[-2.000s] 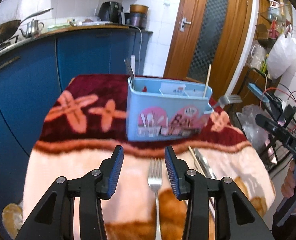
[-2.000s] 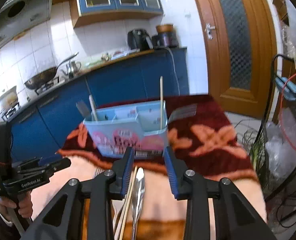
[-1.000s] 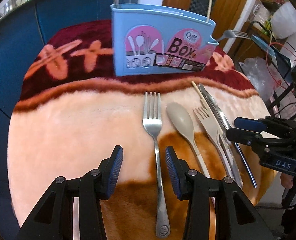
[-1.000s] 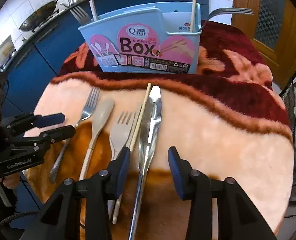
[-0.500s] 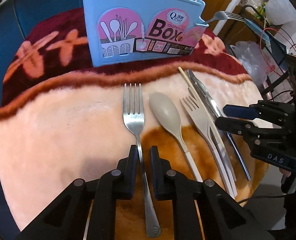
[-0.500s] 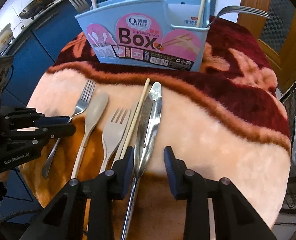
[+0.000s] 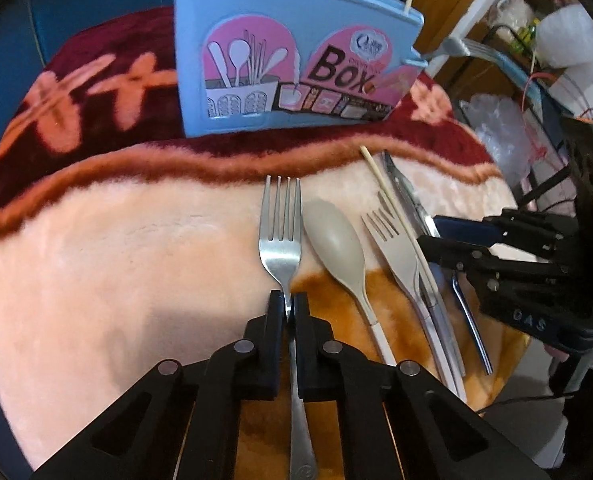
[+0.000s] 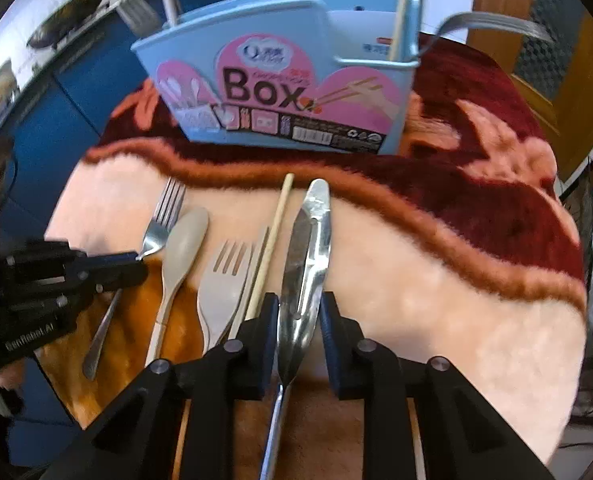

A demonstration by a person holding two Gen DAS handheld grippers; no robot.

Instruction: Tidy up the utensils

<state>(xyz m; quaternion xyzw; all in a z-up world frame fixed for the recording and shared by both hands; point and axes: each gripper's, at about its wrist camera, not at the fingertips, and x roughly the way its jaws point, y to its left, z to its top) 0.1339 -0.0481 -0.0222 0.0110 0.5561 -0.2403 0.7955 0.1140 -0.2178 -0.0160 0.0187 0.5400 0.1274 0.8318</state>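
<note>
A metal fork [image 7: 280, 236] lies on the fleece-covered table, and my left gripper [image 7: 288, 304] is shut on its neck. To its right lie a beige spoon [image 7: 336, 244], a beige plastic fork [image 7: 396, 248], a chopstick [image 7: 392, 204] and a steel knife [image 8: 308, 240]. My right gripper [image 8: 299, 308] straddles the knife's blade; its jaws are closing, with a thin gap still showing on the right side. The blue utensil box [image 8: 288, 80] stands upright behind the row. The right gripper [image 7: 428, 236] also shows in the left wrist view, and the left gripper [image 8: 138, 264] in the right wrist view.
The box holds a chopstick [image 8: 402, 8], a fork bent over its right end [image 8: 492, 22] and another fork at its left end [image 8: 136, 10]. Blue kitchen cabinets [image 8: 76, 128] stand behind the table. A wire rack with bags [image 7: 508, 128] stands at its right edge.
My left jaws have shut onto the metal fork's neck. The right jaws have narrowed around the knife's blade. Both grippers now sit closer to the utensils than two seconds ago.
</note>
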